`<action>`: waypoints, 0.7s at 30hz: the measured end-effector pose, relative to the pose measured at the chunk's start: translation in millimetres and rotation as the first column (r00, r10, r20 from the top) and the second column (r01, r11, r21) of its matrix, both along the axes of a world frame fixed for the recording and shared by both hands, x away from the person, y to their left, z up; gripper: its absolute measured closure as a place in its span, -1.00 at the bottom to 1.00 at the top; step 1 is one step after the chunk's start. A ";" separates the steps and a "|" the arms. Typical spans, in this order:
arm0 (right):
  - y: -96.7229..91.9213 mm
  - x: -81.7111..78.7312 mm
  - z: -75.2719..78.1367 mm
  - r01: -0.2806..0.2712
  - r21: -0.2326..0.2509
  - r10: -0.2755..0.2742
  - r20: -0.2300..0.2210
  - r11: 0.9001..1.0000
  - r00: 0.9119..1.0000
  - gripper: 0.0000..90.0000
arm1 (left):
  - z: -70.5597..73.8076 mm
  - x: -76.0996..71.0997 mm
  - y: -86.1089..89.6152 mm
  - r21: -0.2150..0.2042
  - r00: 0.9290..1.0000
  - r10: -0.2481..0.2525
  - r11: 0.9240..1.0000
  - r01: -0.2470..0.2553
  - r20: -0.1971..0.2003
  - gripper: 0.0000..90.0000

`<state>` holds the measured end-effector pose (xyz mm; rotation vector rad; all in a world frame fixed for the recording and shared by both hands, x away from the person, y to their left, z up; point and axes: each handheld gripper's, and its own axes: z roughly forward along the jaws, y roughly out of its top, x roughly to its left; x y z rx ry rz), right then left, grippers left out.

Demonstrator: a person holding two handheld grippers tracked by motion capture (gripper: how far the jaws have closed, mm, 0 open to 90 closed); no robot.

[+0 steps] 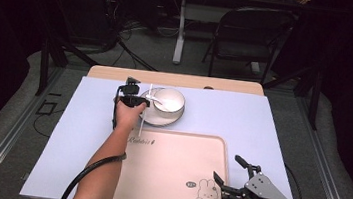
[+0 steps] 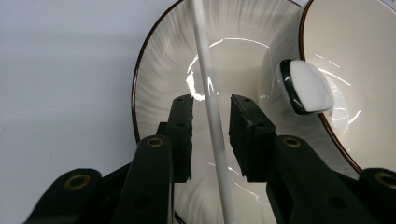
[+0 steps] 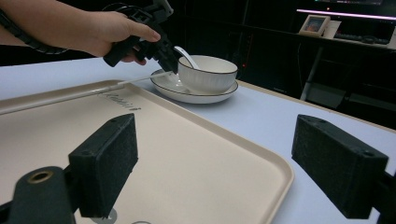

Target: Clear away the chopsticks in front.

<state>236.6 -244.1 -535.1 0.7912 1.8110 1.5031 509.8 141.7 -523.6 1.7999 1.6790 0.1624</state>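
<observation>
A thin white stick (image 1: 142, 123) lies slanted, its far end on the ribbed white plate (image 1: 154, 119) and its near end over the beige tray (image 1: 170, 179). My left gripper (image 1: 145, 101) points down over the plate's left side. In the left gripper view the stick (image 2: 211, 100) runs between the two pads (image 2: 183, 133) with a gap on each side, so the jaws are open around it. A white bowl (image 1: 169, 101) stands on the plate with a white spoon (image 2: 306, 86) in it. My right gripper (image 1: 227, 168) hovers open at the tray's right front, holding nothing.
The tray with its rabbit drawing (image 1: 207, 191) rests on a pale lilac mat (image 1: 243, 117) that covers the table. A folding chair (image 1: 247, 37) and a desk leg stand beyond the table's far edge. Cables trail from both grippers.
</observation>
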 end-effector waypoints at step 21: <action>0.0 -0.3 0.1 0.000 0.003 0.000 0.000 1.000 1.000 -0.69 | -10.7 3.5 -0.3 -0.081 0.994 0.077 0.993 -0.084 -0.081 0.86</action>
